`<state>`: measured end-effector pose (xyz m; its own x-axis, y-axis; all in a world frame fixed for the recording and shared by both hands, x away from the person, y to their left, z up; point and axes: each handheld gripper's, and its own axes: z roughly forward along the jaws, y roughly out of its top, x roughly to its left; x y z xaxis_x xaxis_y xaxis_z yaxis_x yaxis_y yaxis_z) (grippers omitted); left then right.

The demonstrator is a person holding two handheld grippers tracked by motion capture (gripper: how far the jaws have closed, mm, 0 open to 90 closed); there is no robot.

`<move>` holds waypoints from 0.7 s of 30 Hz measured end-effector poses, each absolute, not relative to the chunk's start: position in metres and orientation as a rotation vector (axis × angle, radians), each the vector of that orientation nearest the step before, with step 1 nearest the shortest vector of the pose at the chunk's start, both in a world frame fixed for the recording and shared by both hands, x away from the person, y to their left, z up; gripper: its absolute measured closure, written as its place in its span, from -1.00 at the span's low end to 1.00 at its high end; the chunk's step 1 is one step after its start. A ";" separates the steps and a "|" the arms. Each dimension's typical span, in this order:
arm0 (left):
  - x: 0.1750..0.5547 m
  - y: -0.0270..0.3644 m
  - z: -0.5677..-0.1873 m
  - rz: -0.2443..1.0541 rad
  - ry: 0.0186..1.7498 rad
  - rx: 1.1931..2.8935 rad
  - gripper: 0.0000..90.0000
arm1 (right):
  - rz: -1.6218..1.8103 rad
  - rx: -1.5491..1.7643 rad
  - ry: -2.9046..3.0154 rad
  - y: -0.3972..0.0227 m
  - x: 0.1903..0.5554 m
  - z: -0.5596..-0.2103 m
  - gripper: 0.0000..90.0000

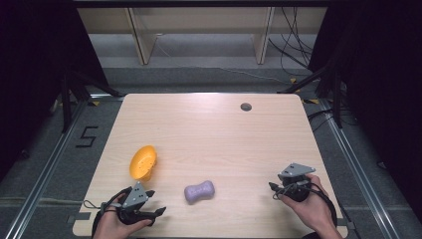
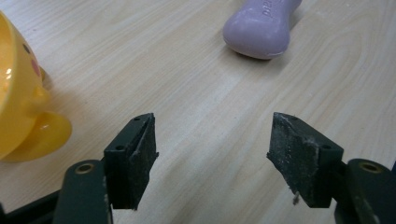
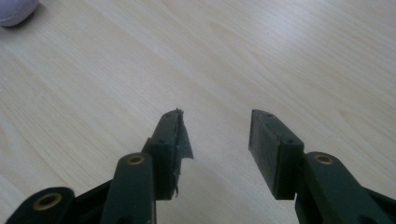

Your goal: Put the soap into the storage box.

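The left tongs [image 2: 212, 154] and right tongs [image 3: 217, 144] hover wide apart, empty, over the counter [image 1: 224, 134]. The rounded purple soap bar [image 1: 199, 191] could squirt free if pinched off-centre, knocking the yellow cup [image 1: 143, 162] nearby.

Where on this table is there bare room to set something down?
The whole far half of the table is bare up to the small grey disc. Also bare: between the purple soap and right gripper. Most crowded: the near-left corner, around the yellow cup and left gripper.

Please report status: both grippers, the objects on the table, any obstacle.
Left gripper open, empty. Right gripper open, empty. Purple soap bar between them, untouched; yellow bowl beyond left gripper. Nothing in the way.
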<state>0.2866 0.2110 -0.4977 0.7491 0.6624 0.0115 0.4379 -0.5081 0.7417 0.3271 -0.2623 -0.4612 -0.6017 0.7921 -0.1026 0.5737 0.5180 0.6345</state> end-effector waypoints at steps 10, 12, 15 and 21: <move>0.293 0.200 -0.477 0.357 0.936 2.275 -0.18 | 0.757 1.101 2.397 -0.258 0.326 -0.462 0.20; 0.298 0.194 -0.474 0.346 0.928 2.322 -0.17 | 0.757 1.119 2.403 -0.258 0.326 -0.462 0.19; 0.302 0.191 -0.471 0.337 0.928 2.366 -0.18 | 0.761 1.140 2.400 -0.258 0.326 -0.462 0.18; 0.314 0.176 -0.458 0.246 0.895 2.445 -0.21 | 0.754 1.109 2.415 -0.258 0.327 -0.463 0.18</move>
